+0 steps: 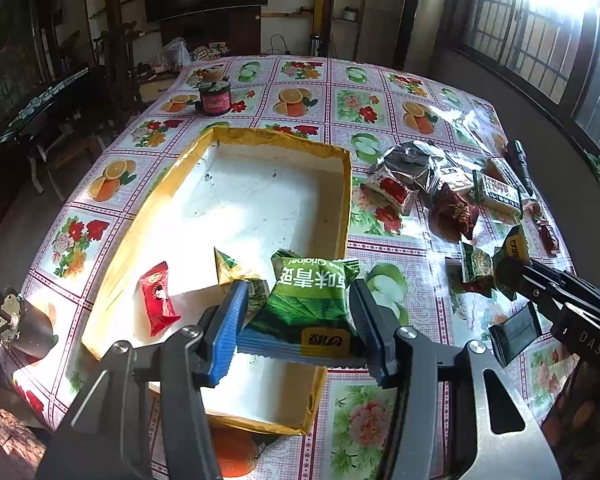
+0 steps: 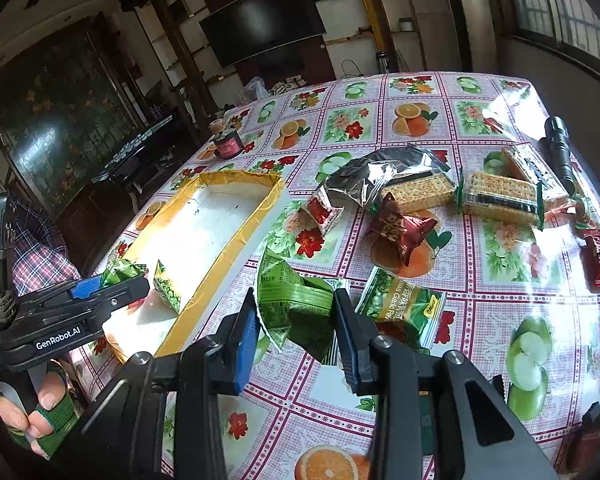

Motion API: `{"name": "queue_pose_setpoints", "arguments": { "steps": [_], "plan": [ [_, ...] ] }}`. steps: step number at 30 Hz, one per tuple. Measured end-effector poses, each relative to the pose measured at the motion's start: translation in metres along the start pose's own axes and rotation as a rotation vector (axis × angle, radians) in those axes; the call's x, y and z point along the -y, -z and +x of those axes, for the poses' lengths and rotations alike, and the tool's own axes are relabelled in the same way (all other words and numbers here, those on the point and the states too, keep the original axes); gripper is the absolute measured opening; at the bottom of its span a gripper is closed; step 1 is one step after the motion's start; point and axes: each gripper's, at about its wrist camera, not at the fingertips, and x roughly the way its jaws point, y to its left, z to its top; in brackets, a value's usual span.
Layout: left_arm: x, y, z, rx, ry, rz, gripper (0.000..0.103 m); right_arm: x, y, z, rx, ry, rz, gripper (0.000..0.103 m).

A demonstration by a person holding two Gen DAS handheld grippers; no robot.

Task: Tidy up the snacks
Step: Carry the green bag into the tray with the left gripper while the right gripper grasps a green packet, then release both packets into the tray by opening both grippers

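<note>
My left gripper point(image 1: 298, 292) is shut on a green snack packet point(image 1: 312, 304) and holds it over the near end of a white box with a yellow taped rim point(image 1: 284, 138). A red candy packet point(image 1: 158, 300) and a small green-and-yellow packet point(image 1: 230, 266) lie inside the box. In the right wrist view, my right gripper point(image 2: 296, 300) is shut on another green packet point(image 2: 284, 280) above the tablecloth, just right of the box point(image 2: 240, 178). The left gripper point(image 2: 140, 284) shows at the left over the box.
Loose snacks lie right of the box: a silver bag point(image 2: 364, 176), cracker packs point(image 2: 500, 196), a maroon packet point(image 2: 400, 232), a green pea packet point(image 2: 404, 304) and a red candy point(image 2: 598, 256). A black torch point(image 2: 560, 152) lies at the right edge, a jar point(image 2: 229, 146) beyond the box.
</note>
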Motion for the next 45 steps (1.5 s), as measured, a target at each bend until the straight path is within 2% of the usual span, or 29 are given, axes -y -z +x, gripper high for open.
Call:
{"name": "queue_pose_setpoints", "arguments": {
  "steps": [11,19,26,36,39,40,42,44,45],
  "plan": [
    [-0.031,0.000,-0.001,0.004,-0.029,-0.054,0.054,-0.029,-0.013,0.019,-0.017,-0.054,-0.046,0.035],
    [-0.065,0.001,0.002,-0.009,-0.064,-0.111,0.054,-0.069,-0.033,0.055,-0.047,-0.145,-0.101,0.035],
    [-0.074,0.007,0.008,-0.021,-0.068,-0.116,0.054,-0.103,-0.049,0.095,-0.086,-0.205,-0.145,0.035],
    [-0.082,0.014,0.039,-0.071,-0.069,-0.123,0.054,-0.121,-0.043,0.163,-0.204,-0.151,-0.207,0.035],
    [-0.082,0.020,0.041,-0.042,-0.064,-0.113,0.055,-0.124,-0.038,0.169,-0.220,-0.096,-0.239,0.038],
    [-0.082,0.022,0.040,-0.027,-0.076,-0.111,0.060,-0.124,-0.037,0.170,-0.222,-0.085,-0.246,0.039],
    [-0.082,0.026,0.036,0.008,-0.099,-0.115,0.067,-0.122,-0.037,0.168,-0.222,-0.087,-0.243,0.047],
    [-0.083,0.030,0.027,0.059,-0.122,-0.128,0.068,-0.120,-0.038,0.161,-0.205,-0.087,-0.234,0.054],
    [-0.084,0.032,0.020,0.092,-0.142,-0.139,0.068,-0.119,-0.038,0.155,-0.193,-0.093,-0.230,0.054]
  ]
}}
